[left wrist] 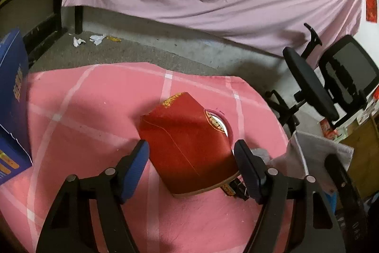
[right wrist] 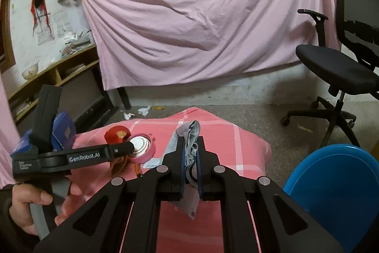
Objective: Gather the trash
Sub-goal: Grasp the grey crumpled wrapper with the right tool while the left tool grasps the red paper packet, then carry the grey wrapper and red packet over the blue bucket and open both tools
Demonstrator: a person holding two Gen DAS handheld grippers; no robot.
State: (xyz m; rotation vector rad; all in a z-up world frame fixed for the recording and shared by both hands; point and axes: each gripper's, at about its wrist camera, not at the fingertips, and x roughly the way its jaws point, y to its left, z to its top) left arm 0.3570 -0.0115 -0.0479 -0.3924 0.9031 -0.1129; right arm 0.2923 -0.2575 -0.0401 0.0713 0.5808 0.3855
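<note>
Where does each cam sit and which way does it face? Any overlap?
Left wrist: on the left gripper, facing forward and down at a red packet between its open fingers, on the pink checked cloth.
Right wrist: on the right gripper, facing forward across the table; its fingers pinch a grey wrapper. The left gripper and the person's left hand show at its left.
Shared: cloth, packet, pink sheet, office chair.

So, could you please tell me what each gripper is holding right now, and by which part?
The right gripper is shut on the grey wrapper, clamped around its middle. The left gripper is open, straddling the red packet without gripping it.
</note>
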